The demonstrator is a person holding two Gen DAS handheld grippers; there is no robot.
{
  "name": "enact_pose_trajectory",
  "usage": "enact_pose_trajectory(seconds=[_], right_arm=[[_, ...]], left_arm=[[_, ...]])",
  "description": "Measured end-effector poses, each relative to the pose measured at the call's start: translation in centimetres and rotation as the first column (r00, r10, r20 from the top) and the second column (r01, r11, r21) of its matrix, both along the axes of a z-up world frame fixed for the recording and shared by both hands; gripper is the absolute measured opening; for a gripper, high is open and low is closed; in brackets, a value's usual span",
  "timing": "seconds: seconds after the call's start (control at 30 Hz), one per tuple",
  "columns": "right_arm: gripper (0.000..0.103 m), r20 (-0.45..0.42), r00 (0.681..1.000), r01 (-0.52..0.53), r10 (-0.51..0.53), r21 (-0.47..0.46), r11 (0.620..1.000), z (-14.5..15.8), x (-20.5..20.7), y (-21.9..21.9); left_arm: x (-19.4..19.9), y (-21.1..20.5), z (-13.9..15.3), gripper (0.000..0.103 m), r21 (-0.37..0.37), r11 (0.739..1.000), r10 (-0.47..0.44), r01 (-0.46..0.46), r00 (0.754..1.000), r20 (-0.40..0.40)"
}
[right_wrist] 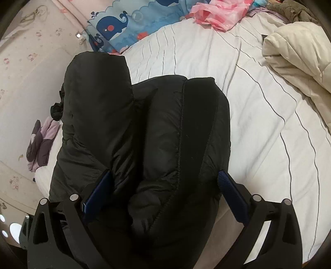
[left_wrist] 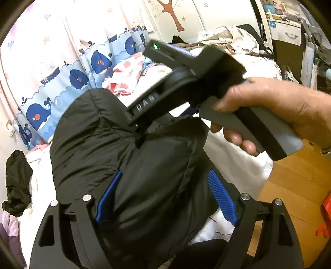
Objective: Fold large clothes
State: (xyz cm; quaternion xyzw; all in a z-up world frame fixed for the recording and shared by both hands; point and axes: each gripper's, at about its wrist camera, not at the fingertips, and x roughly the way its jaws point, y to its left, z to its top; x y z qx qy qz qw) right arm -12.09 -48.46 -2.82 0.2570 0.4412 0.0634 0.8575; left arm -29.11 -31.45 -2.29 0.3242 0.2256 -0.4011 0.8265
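A black puffy down jacket (left_wrist: 124, 157) is bunched up and held above the white bed; it fills the middle of the right wrist view (right_wrist: 144, 134) too. My left gripper (left_wrist: 165, 198) has its blue pads (left_wrist: 222, 198) spread wide around a thick fold of the jacket. My right gripper (right_wrist: 165, 196) also straddles a thick fold, blue pads (right_wrist: 232, 196) wide apart and pressed into the fabric. In the left wrist view the right gripper's body (left_wrist: 186, 87) is held by a hand and reaches into the jacket from above.
White striped bedding (right_wrist: 248, 103) lies under the jacket. A cream duvet (right_wrist: 295, 58) is at the right, pink-checked clothes (right_wrist: 217, 12) and a whale-print curtain (left_wrist: 62, 82) behind. A dark garment (left_wrist: 16, 182) lies at left. Wooden floor (left_wrist: 289, 196) lies to the right.
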Motion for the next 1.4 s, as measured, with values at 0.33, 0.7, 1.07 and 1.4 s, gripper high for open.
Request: enact_pose_trajectory(seconds=[0.33,0.7,1.07,1.4], right_arm=[[0.096,0.136,0.99,0.065,-0.042,-0.171,0.983,6.5,-1.4,0.3],[0.096,-0.033,0.999,0.033,-0.041,-0.211,0.977,1.1,4.5,2.1],[0.097,-0.027,0.993,0.11,-0.113,-0.095,0.989,-2.5,2.0,1.2],[0.097,0.111,0.979,0.144,-0.172,0.228,0.963,-2.4,8.4,7.5]], left_arm=[[8.1,2.5,0.6,0.085,-0.127,0.975,0.151,-0.184,0.96,-0.234],[9.0,4.8,1.7,0.085,-0.176,0.977,0.07,-0.123,0.957,-0.28],[26.5,15.3,-4.6,0.096,-0.248,0.749,0.181,-0.614,0.55,-0.815],[31.7,14.9,2.5,0.083,-0.295,0.795,0.277,-0.529,0.751,-0.6]])
